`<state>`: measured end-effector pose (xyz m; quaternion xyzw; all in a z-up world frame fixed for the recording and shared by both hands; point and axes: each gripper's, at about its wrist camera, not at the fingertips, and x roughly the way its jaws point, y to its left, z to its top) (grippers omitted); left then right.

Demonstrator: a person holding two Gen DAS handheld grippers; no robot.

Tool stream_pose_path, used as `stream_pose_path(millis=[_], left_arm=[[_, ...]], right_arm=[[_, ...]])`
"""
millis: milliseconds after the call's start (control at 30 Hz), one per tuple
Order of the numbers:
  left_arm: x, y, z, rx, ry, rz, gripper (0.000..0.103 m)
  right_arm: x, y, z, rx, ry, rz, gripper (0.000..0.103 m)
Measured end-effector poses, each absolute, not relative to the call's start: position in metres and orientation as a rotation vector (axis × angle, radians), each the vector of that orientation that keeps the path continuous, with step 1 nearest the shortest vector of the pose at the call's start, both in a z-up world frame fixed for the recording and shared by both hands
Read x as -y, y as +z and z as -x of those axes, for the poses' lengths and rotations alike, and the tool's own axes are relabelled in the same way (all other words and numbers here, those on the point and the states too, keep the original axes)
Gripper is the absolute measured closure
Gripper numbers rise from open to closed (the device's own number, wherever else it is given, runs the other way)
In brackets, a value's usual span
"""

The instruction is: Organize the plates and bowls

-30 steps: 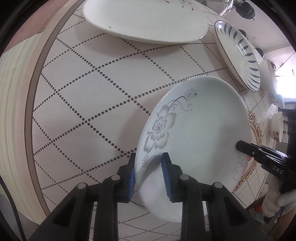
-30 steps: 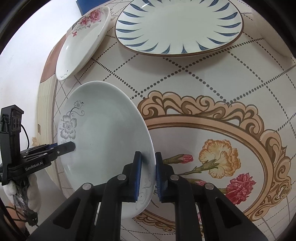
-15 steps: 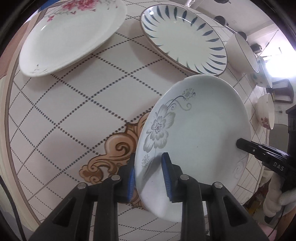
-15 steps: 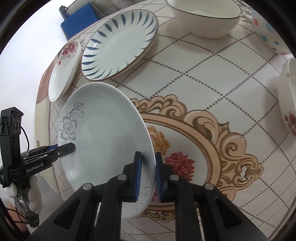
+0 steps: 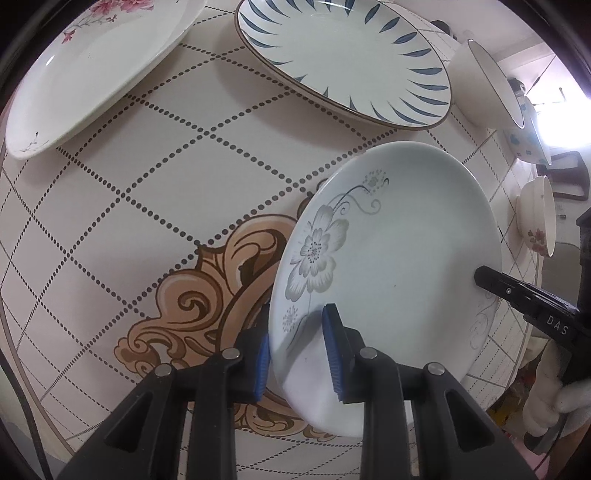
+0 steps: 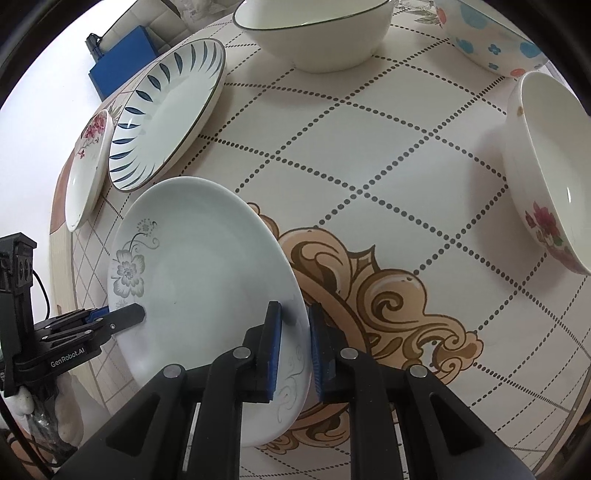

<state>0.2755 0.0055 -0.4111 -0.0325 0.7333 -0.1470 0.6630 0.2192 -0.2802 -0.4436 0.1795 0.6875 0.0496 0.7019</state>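
Both grippers are holding one pale plate point(image 5: 391, 280) with a grey flower print, and they are carrying it above the table point(image 5: 155, 192), so the step in hand is the moving of this plate toward a place with the other dishes. The left gripper point(image 5: 297, 354) is clamping the plate rim between its blue pads point(image 5: 331, 345), one pad on the upper face and one under the rim. The right gripper point(image 6: 295, 339) is clamping the opposite edge in the same way, its jaws nearly together on the thin rim. The plate is hanging tilted over the brown ornament printed on the tablecloth, and it is not touching the cloth as far as I can judge. Near it, toward the far side, a blue-striped plate point(image 5: 347, 62) is lying flat, and beside that a plate with pink flowers point(image 5: 92, 70). Three bowls are standing to the right: a white bowl with a dark rim point(image 6: 314, 33), a bowl with blue spots point(image 6: 491, 37) and a bowl with a pink flower point(image 6: 546, 170). I think the next move is asking for both hands to travel together at the same pace, keeping the plate level enough, and then lowering it gently onto the striped plate or beside it. If one hand is going faster, the rim could be slipping from the pads.
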Motion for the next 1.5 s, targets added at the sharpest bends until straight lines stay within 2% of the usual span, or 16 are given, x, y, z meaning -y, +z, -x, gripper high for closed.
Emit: stream_pose_path(millis=[200,333,400,433,467,500,533,567,800,1000,1167,1300,1400,1500], left_arm=[[-0.026,-0.377,-0.285,-1.591,-0.287,0.089,0.079],[-0.058,-0.327,-0.3,-1.479,-0.245,0.102,0.078],[-0.079,-0.306,-0.31,-1.425,-0.211,0.109,0.076],[-0.089,-0.297,-0.316,-1.404,-0.199,0.115,0.072],[-0.096,-0.291,-0.321,-1.39,-0.19,0.124,0.069],[-0.104,-0.288,-0.327,-1.382,-0.177,0.13,0.066],[-0.112,-0.286,-0.335,-1.377,-0.159,0.137,0.065],[-0.12,-0.288,-0.343,-1.376,-0.135,0.15,0.065],[-0.199,-0.317,-0.397,-1.395,0.0,0.361,0.065],[-0.249,-0.361,-0.429,-1.456,0.048,0.484,0.065],[-0.261,-0.389,-0.444,-1.506,0.035,0.526,0.065],[-0.256,-0.405,-0.45,-1.537,0.001,0.543,0.065],[-0.25,-0.41,-0.453,-1.552,-0.016,0.527,0.066],[-0.243,-0.408,-0.452,-1.543,-0.016,0.492,0.068]], right_arm=[[0.281,-0.441,-0.228,-1.605,0.075,-0.45,0.086],[0.277,-0.4,-0.236,-1.554,0.108,-0.414,0.085],[0.267,-0.374,-0.246,-1.513,0.153,-0.404,0.08],[0.259,-0.363,-0.253,-1.492,0.171,-0.386,0.067],[0.25,-0.351,-0.262,-1.468,0.191,-0.367,0.045],[0.239,-0.34,-0.271,-1.438,0.216,-0.356,0.033],[0.228,-0.33,-0.28,-1.402,0.252,-0.356,0.016],[0.215,-0.323,-0.291,-1.37,0.295,-0.359,0.014],[0.114,-0.315,-0.386,-1.329,0.43,-0.283,0.014],[0.051,-0.348,-0.475,-1.418,0.473,-0.229,0.015],[0.008,-0.392,-0.524,-1.515,0.503,-0.121,0.024],[-0.007,-0.423,-0.539,-1.592,0.521,-0.095,0.027],[-0.01,-0.44,-0.541,-1.639,0.535,-0.11,0.033],[-0.012,-0.45,-0.541,-1.667,0.55,-0.129,0.045]])
